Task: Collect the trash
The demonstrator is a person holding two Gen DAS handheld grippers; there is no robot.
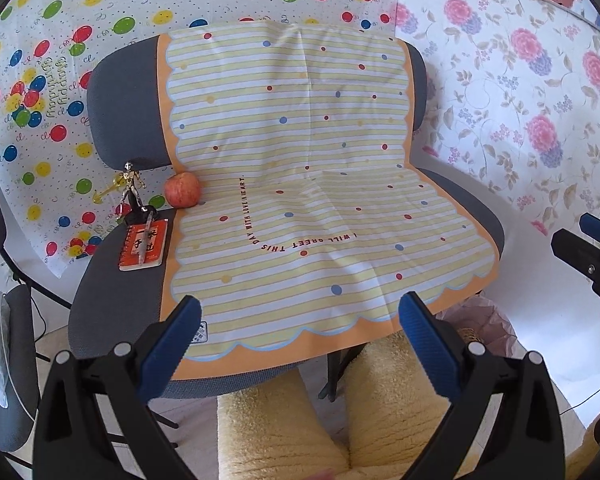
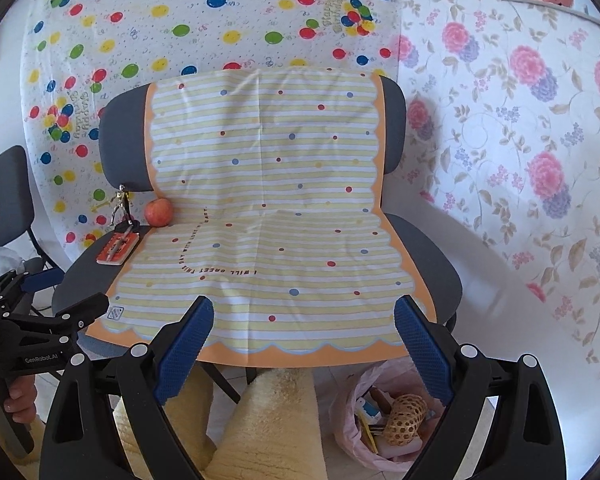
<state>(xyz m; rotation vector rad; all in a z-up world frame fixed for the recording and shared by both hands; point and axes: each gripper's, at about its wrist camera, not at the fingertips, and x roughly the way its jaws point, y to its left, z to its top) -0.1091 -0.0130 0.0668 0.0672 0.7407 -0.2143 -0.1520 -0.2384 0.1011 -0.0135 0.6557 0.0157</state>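
A grey chair (image 1: 120,312) (image 2: 432,264) is draped with a striped, dotted sheet (image 1: 300,208) (image 2: 268,232). At the seat's back left sit a red apple (image 1: 182,189) (image 2: 159,212), a small metal figurine (image 1: 131,188) (image 2: 121,208) and an orange notebook (image 1: 144,247) (image 2: 118,249) with a pen on it. A pink trash bag (image 2: 356,412) on the floor under the chair's front right holds wrappers and a foam fruit net (image 2: 406,420). My left gripper (image 1: 300,344) hangs open before the seat's front edge. My right gripper (image 2: 304,348) is open too, holding nothing.
Balloon-print sheeting (image 1: 60,80) and floral sheeting (image 2: 520,160) cover the walls behind. A second dark chair (image 2: 8,184) stands at the left. Fluffy yellow trouser legs (image 1: 284,432) show below the grippers. A hand (image 2: 16,396) holds the left gripper's handle.
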